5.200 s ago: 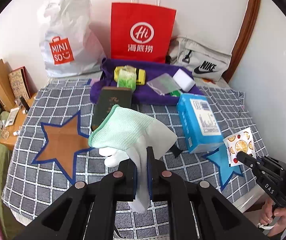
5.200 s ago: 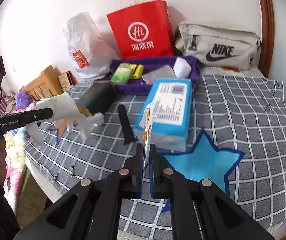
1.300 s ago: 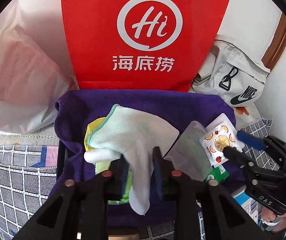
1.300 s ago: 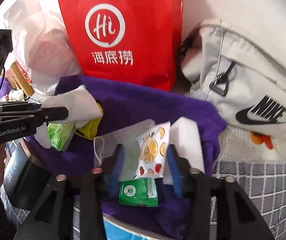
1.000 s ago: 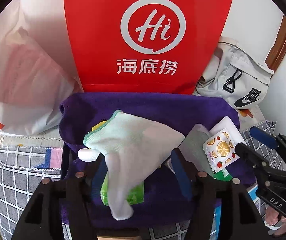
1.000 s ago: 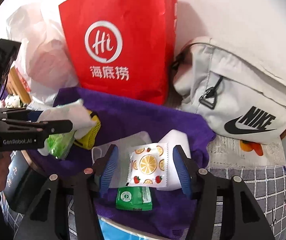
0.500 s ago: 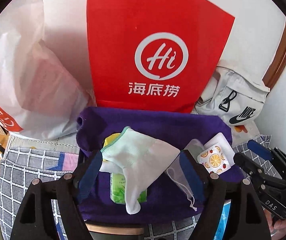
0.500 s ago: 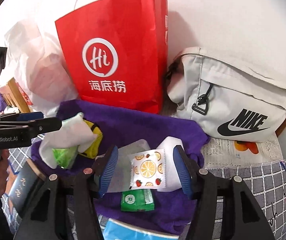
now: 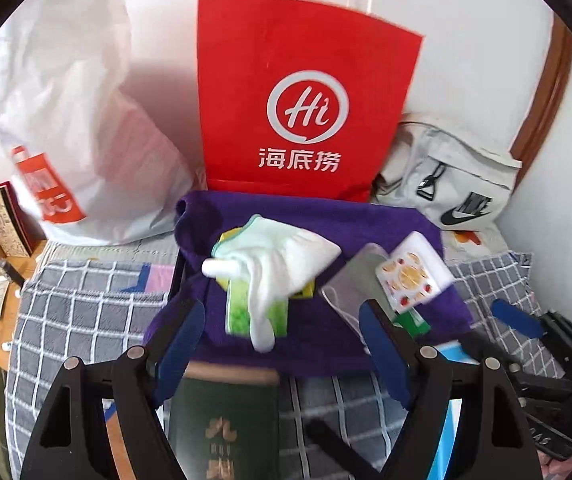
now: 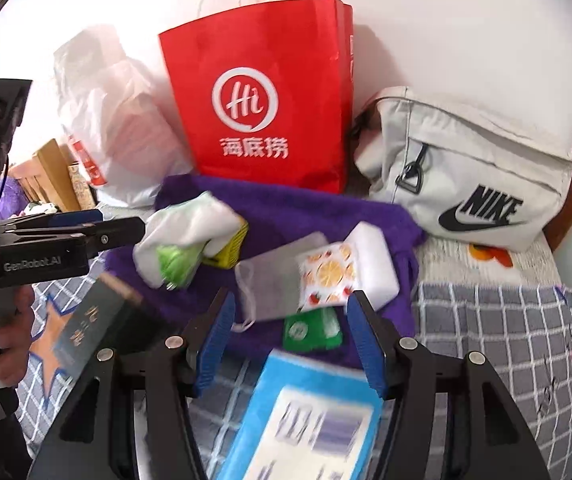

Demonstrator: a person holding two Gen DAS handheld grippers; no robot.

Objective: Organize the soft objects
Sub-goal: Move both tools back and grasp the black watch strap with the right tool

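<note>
Where the purple towel (image 9: 325,216) is spread in front of the red paper bag (image 9: 301,104), a white glove (image 9: 282,256) with a pale green cuff lies draped over a green wipes pack (image 9: 238,312) and a yellow item (image 10: 230,248) at the towel's left side. On the towel's right side, a fruit-print sachet (image 10: 327,272) rests across a grey mask pouch (image 10: 270,284) and a white sponge block (image 10: 373,264), with a small green packet (image 10: 311,330) just in front. The left gripper (image 9: 282,344) stands with its blue-padded jaws wide apart, holding nothing, near the towel's front edge. The right gripper (image 10: 286,344) is likewise spread wide and empty. A dark green box (image 9: 226,428) and a blue tissue box (image 10: 305,420) lie on the checked bedspread (image 10: 505,340); a white plastic bag (image 9: 86,140) and a grey Nike bag (image 10: 469,176) flank the red bag.
</note>
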